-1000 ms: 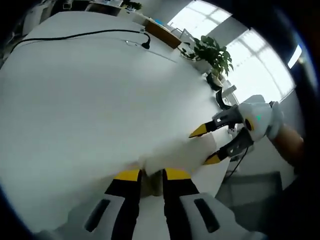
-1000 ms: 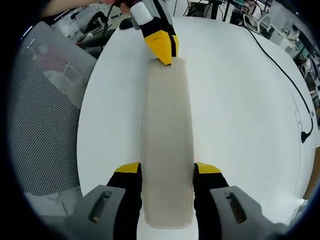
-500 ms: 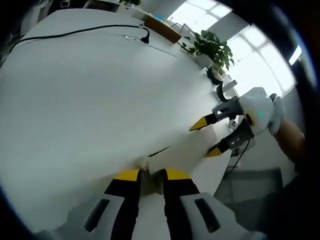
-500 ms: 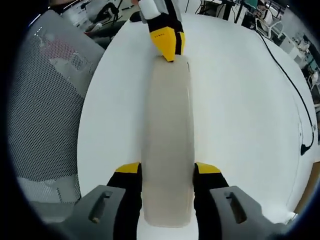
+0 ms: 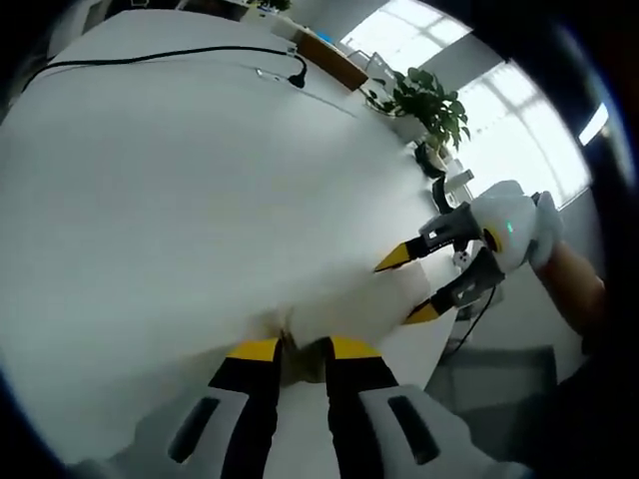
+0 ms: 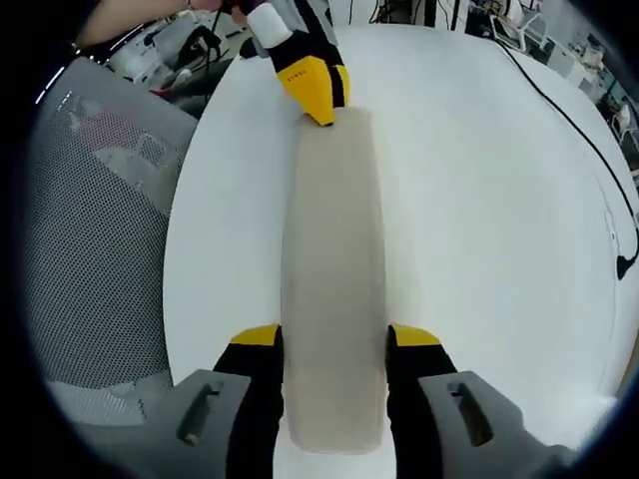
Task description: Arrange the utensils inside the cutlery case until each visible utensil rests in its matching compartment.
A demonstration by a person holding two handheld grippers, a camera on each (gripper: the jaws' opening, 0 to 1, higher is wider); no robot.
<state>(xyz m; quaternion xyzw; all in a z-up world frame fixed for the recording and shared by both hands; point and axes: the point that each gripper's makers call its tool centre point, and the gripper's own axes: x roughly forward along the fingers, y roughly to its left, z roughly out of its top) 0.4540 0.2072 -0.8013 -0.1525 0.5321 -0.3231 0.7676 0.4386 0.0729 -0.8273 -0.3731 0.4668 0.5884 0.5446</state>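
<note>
The cutlery case (image 6: 334, 289) is a long, narrow, pale translucent box with rounded ends, lying lengthwise on the white worktop (image 6: 479, 200); its lid side is frosted, so what it holds cannot be made out. In the right gripper view the right tongs (image 6: 333, 339) straddle its near end, one yellow-tipped jaw on each long side and touching the case, gripping it across its width. At the far end the left tongs (image 6: 318, 95) pinch the case's short edge, jaws nearly together on it. In the left gripper view the case (image 5: 349, 304) shows as a pale slab running from the left tongs (image 5: 300, 349) (jaws close on its near end) toward the right tongs (image 5: 409, 289), whose spread jaws flank its other end, with a person's hand (image 5: 574, 284) behind them. Beside the worktop stands a grey mesh chair (image 6: 95, 230), close to the case's left side. A black cable (image 5: 160, 65) trails across the far worktop, well apart from the case, and a potted plant (image 5: 424, 100) stands by bright windows beyond the worktop's edge.
</note>
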